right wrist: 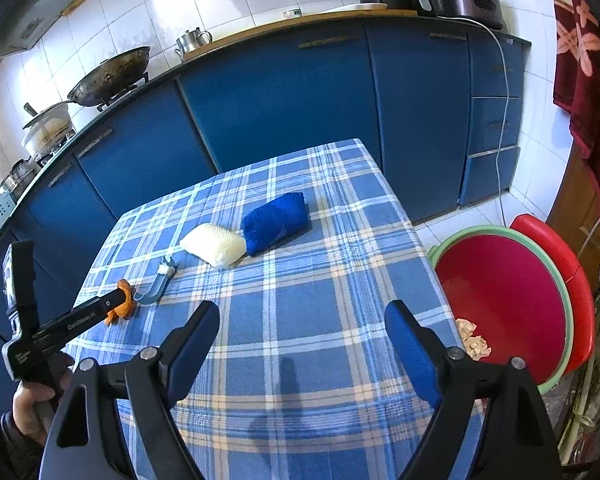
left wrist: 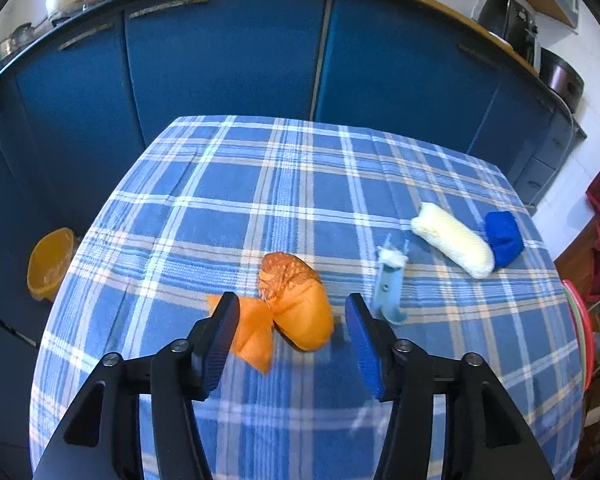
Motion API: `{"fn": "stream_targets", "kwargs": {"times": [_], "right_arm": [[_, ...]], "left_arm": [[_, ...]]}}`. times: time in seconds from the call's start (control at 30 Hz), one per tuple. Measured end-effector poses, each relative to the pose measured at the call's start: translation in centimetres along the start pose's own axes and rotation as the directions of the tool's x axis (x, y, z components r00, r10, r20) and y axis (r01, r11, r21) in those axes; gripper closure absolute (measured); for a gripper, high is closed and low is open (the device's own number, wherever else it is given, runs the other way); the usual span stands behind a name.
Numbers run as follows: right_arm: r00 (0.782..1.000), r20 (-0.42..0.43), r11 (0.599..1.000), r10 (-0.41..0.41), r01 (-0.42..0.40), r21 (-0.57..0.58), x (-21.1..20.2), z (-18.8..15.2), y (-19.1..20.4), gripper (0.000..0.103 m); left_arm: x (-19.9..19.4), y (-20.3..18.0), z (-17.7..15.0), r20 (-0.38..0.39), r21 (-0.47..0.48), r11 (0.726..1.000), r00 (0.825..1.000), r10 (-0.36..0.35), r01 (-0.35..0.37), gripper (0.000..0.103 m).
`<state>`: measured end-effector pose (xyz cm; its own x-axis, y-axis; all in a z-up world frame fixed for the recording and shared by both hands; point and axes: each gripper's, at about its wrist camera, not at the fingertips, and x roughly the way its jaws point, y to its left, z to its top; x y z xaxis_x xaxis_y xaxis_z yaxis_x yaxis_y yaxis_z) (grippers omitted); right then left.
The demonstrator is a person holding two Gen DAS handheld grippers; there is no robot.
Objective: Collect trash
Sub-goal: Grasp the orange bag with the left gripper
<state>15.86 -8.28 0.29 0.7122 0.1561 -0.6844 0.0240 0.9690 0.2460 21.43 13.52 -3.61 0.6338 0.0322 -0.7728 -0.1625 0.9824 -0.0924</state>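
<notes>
Approach step: left gripper (left wrist: 292, 330), jaws apart and gripping nothing, frames the orange wrapper (left wrist: 296, 312) at lower centre of the frame; next, clench, then carry to the red basin (right wrist: 500, 292)

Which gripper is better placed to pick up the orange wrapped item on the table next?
Left. The left gripper is open with the orange wrapped item right between its fingers. The right gripper is open over bare tablecloth, away from it.
</notes>
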Motion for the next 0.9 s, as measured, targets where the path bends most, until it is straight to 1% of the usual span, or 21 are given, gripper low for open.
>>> {"fn": "stream_targets", "kwargs": {"times": [0.1, 0.23, 0.37, 0.43, 0.47, 0.57, 0.77, 0.9], "right_arm": [[1.0, -0.005, 1.0, 0.003, -0.003, 0.0, 0.2, 0.0, 0.1, 0.016], [1.0, -0.01, 1.0, 0.003, -0.003, -0.001, 0.5, 0.0, 0.2, 0.016], [1.0, -0.016, 1.0, 0.004, -0.004, 0.003, 0.8, 0.0, 0.2, 0.016], [1.0, -0.019, 1.0, 0.006, -0.006, 0.005, 0.9, 0.0, 0.2, 0.016], [1.0, -0.019, 1.0, 0.007, -0.007, 0.004, 1.0, 0.0, 0.2, 0.016], [1.0, -0.019, 1.0, 0.005, -0.005, -0.001, 1.1, 0.1, 0.3, 0.016], [1.0, -0.008, 1.0, -0.003, 0.003, -0.01, 1.4, 0.9, 0.5, 0.016], [1.0, -0.004, 1.0, -0.01, 0.01, 0.0, 2.0, 1.9, 0.5, 0.016]], "left_arm": [[1.1, 0.3, 0.3, -0.014, -0.008, 1.0, 1.0, 0.016, -0.016, 0.046], [2.2, 0.7, 0.5, -0.027, -0.035, 0.999, 1.0, -0.006, 0.005, 0.046], [2.5, 0.4, 0.4, -0.022, -0.023, 1.0, 1.0, -0.002, 0.001, 0.046], [2.6, 0.2, 0.3, -0.017, -0.01, 1.0, 1.0, 0.002, -0.002, 0.051], [2.5, 0.0, 0.3, -0.013, -0.001, 1.0, 1.0, -0.002, 0.002, 0.056], [2.5, -0.3, 0.3, -0.014, 0.012, 1.0, 1.0, 0.001, -0.001, 0.061], [1.9, -0.5, 0.4, -0.008, 0.019, 1.0, 1.0, -0.013, 0.013, 0.064], [0.7, -0.9, 1.2, 0.023, 0.01, 1.0, 0.999, -0.027, 0.027, 0.064]]}}
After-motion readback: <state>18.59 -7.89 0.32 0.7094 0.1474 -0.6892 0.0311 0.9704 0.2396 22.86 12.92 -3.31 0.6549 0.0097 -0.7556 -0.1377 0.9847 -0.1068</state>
